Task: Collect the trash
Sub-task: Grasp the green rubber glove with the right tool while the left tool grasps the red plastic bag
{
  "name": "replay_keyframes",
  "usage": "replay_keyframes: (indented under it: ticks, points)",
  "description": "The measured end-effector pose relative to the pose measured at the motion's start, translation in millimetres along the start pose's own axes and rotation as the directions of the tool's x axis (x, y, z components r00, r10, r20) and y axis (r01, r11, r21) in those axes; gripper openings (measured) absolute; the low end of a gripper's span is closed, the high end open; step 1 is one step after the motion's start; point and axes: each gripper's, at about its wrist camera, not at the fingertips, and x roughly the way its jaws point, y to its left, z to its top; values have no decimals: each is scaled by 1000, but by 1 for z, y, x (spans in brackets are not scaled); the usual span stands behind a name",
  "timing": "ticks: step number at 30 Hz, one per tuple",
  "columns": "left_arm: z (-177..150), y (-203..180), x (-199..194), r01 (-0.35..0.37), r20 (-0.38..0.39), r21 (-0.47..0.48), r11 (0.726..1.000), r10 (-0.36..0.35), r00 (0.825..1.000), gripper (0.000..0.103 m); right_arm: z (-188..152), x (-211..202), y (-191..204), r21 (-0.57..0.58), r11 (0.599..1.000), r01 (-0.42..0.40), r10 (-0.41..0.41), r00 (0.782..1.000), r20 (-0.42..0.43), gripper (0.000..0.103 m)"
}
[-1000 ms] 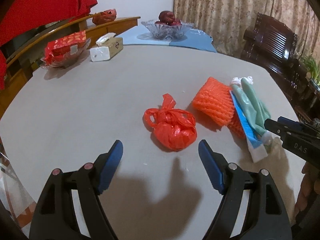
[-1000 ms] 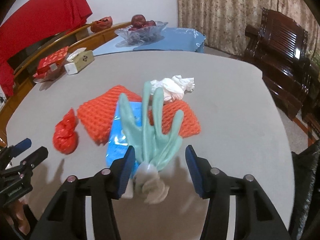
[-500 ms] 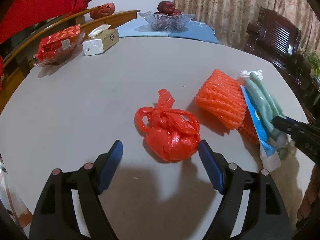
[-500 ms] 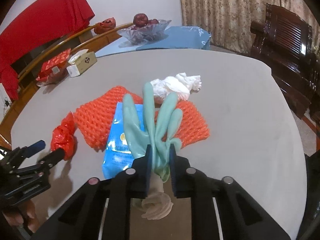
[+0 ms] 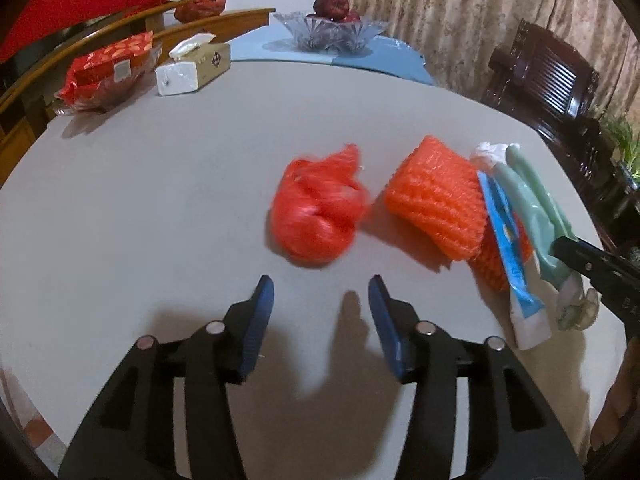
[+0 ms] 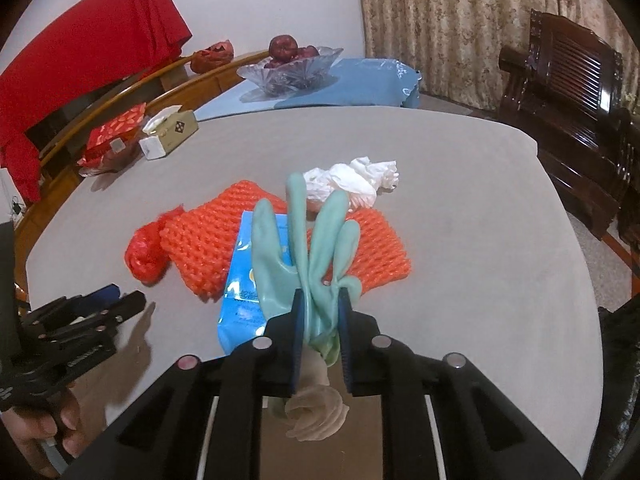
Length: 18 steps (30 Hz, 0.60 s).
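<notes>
Your right gripper [image 6: 322, 322] pinches the green glove [image 6: 308, 256] at the cuff; lift straight up. Your left gripper [image 5: 321, 308], jaws just narrowing with nothing between them, sits short of the red bag [image 5: 318, 216] at twelve o'clock, seemingly nudged; advance before squeezing.

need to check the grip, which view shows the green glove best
The right wrist view: the green glove lies centred, fingers spread, its cuff pinched between the right tongs. The left wrist view shows the glove only edge-on at the far right.
</notes>
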Motion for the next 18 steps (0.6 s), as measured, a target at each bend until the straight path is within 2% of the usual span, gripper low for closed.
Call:
replay_keyframes:
  ticks: [2,3,4,5,18]
  points:
    - [1,0,0,4,-5,-7,1000,-4,1000,46,0,-1,0,3,1000,0,0,1000,0,16]
    - [1,0,-1,-12,3,-4,1000,12,1000,58,0,-1,0,3,1000,0,0,1000,1,16]
    - [1,0,-1,-24,11,-3,1000,24,1000,78,0,-1,0,2,1000,0,0,1000,2,16]
    - [2,-1,-2,-39,25,-4,999,39,999,83,0,-1,0,2,1000,-1,1,1000,2,16]
    - [20,3,16,-63,30,-20,998,63,998,83,10,4,-2,-15,1000,7,-7,1000,4,16]
